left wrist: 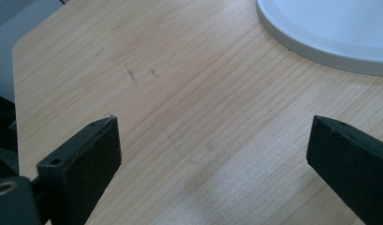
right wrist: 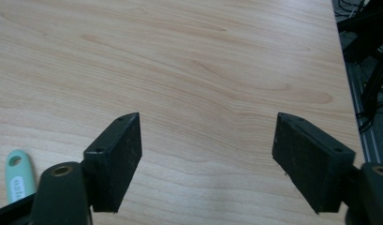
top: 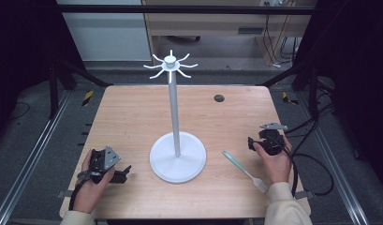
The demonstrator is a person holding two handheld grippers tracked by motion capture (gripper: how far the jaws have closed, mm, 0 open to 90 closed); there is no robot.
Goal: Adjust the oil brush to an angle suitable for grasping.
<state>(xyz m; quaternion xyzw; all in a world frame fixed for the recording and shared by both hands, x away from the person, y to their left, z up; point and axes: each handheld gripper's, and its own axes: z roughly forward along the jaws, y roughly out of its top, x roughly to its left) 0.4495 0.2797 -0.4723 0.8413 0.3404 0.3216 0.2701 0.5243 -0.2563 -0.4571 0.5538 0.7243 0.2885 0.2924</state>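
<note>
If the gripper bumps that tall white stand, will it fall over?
Probably not from a light bump: the white stand has a wide round base flat on the table. But its pole is tall and thin with hooks at the top, so a push up high might tip it. Down low, it would likely just slide.

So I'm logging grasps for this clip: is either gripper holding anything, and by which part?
Nothing is held. The left gripper and right gripper both have open jaws over bare table; the fork lies untouched.
</note>
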